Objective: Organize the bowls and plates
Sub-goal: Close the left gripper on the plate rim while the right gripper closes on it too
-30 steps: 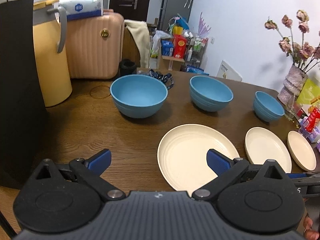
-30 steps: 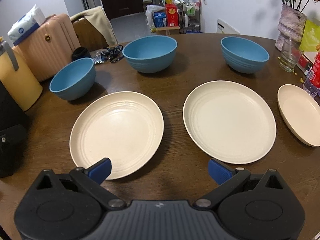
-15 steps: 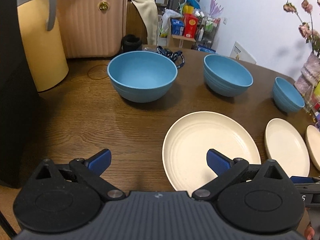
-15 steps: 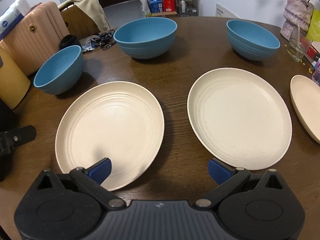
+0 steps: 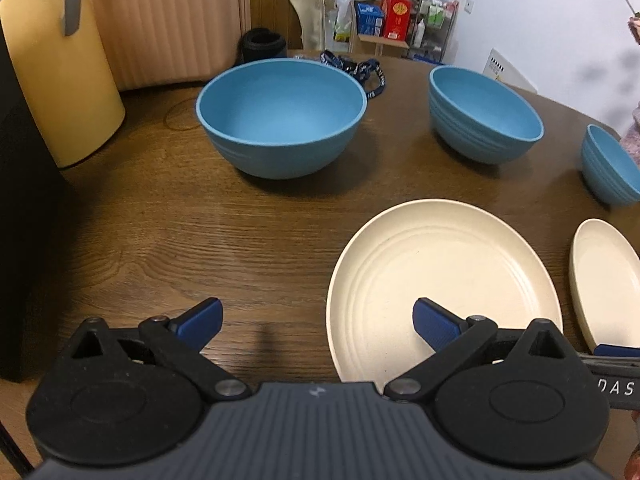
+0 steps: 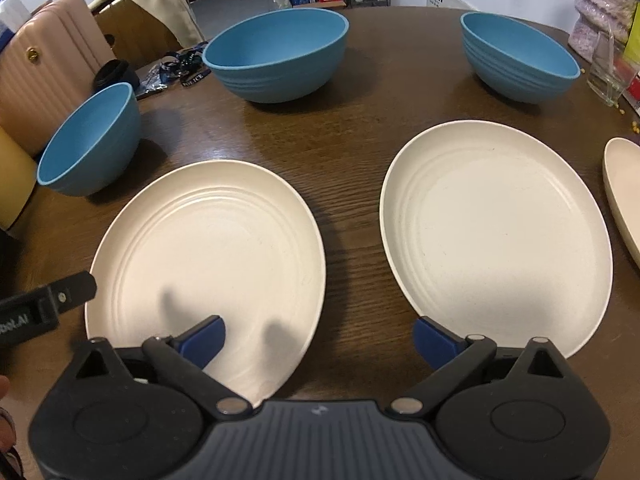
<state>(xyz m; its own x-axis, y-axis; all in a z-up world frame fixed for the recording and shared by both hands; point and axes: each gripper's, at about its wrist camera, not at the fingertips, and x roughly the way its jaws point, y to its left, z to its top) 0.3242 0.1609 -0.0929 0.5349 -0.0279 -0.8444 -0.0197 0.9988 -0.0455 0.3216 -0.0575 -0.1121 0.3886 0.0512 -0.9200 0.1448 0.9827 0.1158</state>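
Three blue bowls stand in a row at the back: a large bowl (image 5: 280, 116), a middle bowl (image 5: 484, 116) and a small bowl (image 5: 608, 172). In front lie cream plates: a large plate (image 6: 208, 240), a second plate (image 6: 492, 232) and a small plate (image 6: 624, 196) at the right edge. My left gripper (image 5: 316, 316) is open low over the table, its right finger above the large plate (image 5: 440, 284). My right gripper (image 6: 318, 330) straddles the gap between the two bigger plates; its jaws are closing a little, still wide, gripping nothing.
On the brown wooden table (image 5: 160, 240), a yellow jug (image 5: 60, 80) and a pink suitcase (image 5: 168, 20) stand at the back left, with a dark block along the left edge. A blue lanyard (image 5: 360, 72) lies behind the bowls. A drinking glass (image 6: 604, 72) stands far right.
Both grippers have come down and forward toward the plates, so bowls and plates look larger. Each stays open and holds nothing.
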